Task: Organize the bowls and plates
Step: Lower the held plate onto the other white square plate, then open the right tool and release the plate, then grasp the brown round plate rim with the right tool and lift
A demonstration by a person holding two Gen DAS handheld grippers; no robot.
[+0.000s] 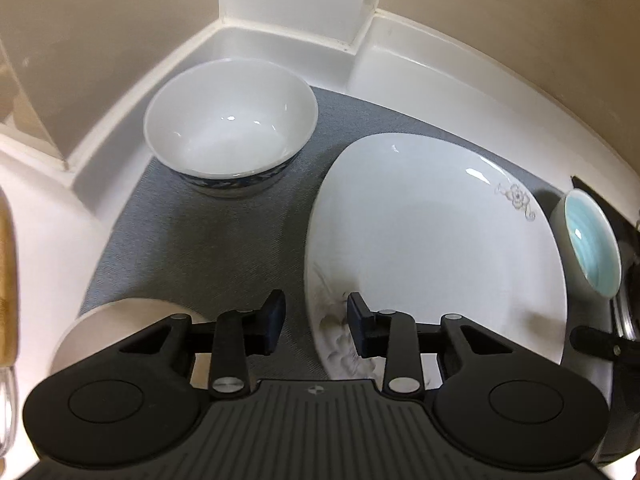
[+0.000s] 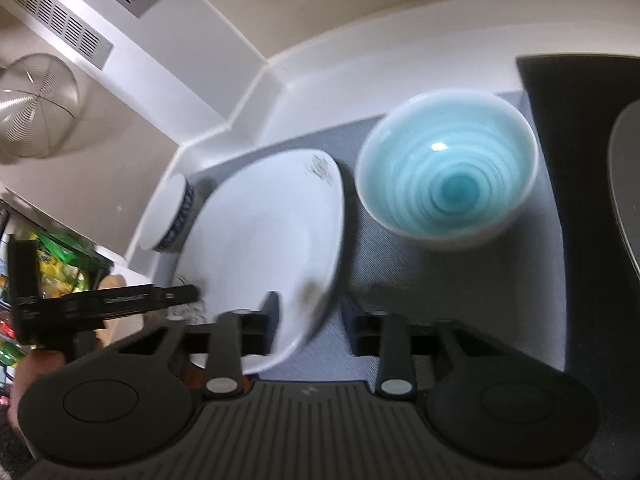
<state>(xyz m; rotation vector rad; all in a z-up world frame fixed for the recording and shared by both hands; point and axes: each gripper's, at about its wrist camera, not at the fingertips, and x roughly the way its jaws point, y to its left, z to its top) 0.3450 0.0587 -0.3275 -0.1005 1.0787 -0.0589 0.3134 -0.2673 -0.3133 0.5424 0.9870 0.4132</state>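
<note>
A white squarish plate (image 1: 436, 240) with a flower print lies on the grey mat (image 1: 200, 240). My left gripper (image 1: 316, 320) is open, its jaws straddling the plate's near-left rim. A white bowl (image 1: 230, 128) with a blue patterned outside stands at the back left. A light blue ribbed bowl (image 1: 592, 244) stands right of the plate. In the right wrist view my right gripper (image 2: 310, 316) is open over the plate's (image 2: 264, 232) near-right rim, with the blue bowl (image 2: 448, 176) ahead to the right. The white bowl (image 2: 168, 216) shows behind the plate.
White counter walls (image 1: 100, 152) enclose the mat at the back and left. A beige round object (image 1: 116, 324) sits near left. A dark mat (image 2: 580, 80) and a grey lid edge (image 2: 628, 176) lie at the right. A mesh strainer (image 2: 36, 104) hangs at left.
</note>
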